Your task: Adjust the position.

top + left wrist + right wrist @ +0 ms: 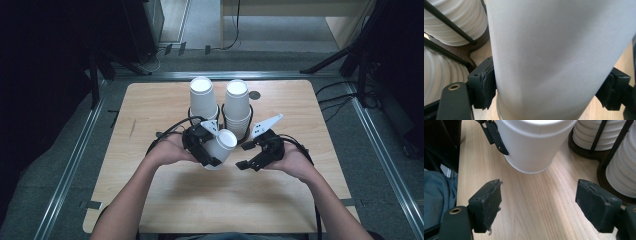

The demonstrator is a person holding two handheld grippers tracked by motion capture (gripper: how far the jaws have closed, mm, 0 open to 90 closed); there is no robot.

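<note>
On the light wooden table (165,200), two stacks of white paper cups stand upside down in black wire holders: the left stack (202,100) and the right stack (236,107), side by side at the far middle. Just in front of them, the left gripper (212,152) has its jaws clamped on the wall of a single white paper cup (220,147), held tilted above the table. To its right, the right gripper (248,164) hovers near that cup, jaws spread apart and empty.
</note>
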